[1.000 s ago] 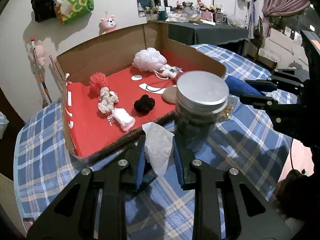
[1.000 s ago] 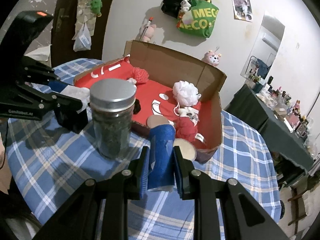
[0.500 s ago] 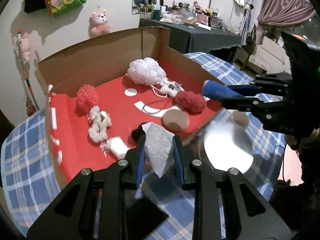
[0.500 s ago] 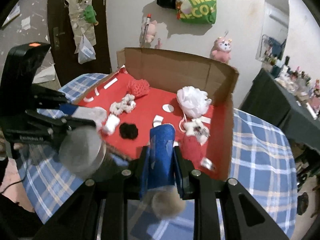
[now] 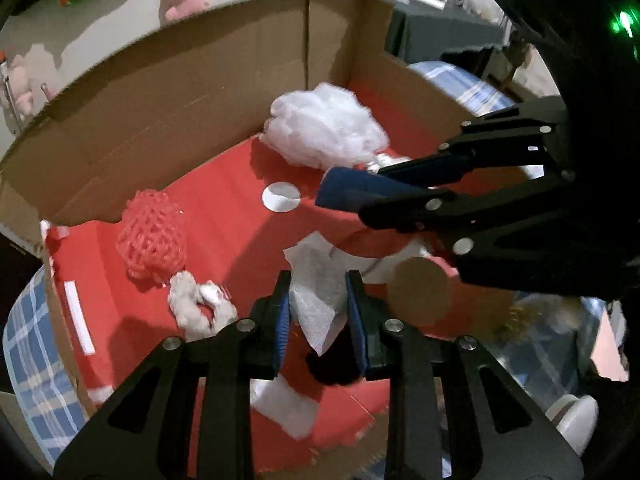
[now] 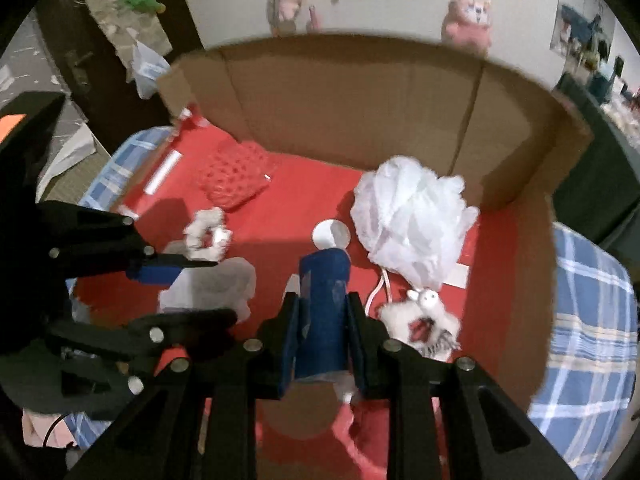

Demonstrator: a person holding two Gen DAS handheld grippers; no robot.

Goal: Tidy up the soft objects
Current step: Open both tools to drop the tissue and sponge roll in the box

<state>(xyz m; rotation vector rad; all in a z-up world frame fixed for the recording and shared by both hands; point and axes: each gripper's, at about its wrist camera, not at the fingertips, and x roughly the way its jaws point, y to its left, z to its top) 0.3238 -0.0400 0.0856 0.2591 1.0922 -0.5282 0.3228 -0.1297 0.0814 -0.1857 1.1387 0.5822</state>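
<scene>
Clamped between my left gripper's (image 5: 318, 306) blue-padded fingers (image 5: 282, 312) is a crumpled white tissue (image 5: 318, 292), hanging over the red floor of the open cardboard box (image 5: 200, 92). On my left wrist view I see a white mesh bath pouf (image 5: 324, 130) by the back corner, a coral net sponge (image 5: 154, 234) and a pale fuzzy scrunchie (image 5: 198, 308) to the left. On my right wrist view, the right gripper (image 6: 322, 334) pinches a dark blue rolled cloth (image 6: 324, 304) upright above the same box, just left of a small white plush animal (image 6: 426, 316) lying under the pouf.
</scene>
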